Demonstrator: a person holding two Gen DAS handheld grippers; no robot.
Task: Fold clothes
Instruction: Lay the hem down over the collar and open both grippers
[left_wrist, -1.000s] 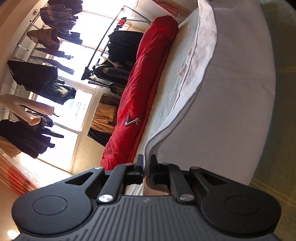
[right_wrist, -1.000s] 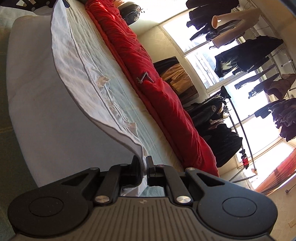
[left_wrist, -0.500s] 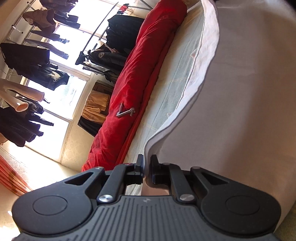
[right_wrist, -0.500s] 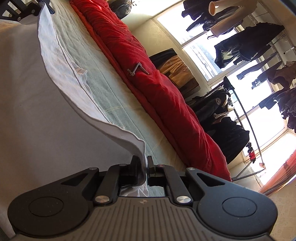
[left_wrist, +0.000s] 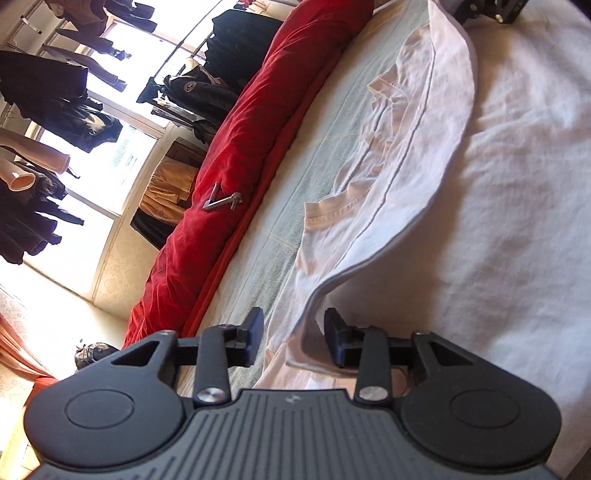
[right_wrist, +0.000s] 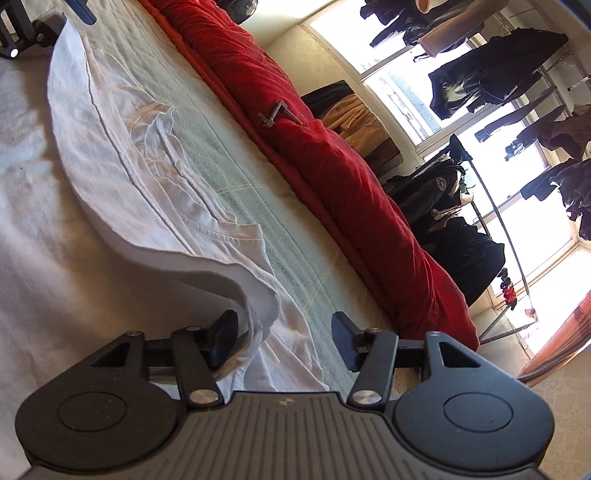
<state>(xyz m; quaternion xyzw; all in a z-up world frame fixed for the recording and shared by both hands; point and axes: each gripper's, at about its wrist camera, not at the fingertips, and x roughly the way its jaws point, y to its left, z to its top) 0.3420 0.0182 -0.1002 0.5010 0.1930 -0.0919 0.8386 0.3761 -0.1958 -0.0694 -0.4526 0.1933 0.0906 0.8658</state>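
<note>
White garment lies folded over itself, edge rippled.

Bedroom in a home: bed w/ red duvet; clothes rack by windows, upper left.

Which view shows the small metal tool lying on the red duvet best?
Left wrist: the metal tool sits larger, its V shape clear against the red duvet. Right wrist shows it smaller, at a steeper angle.
</note>
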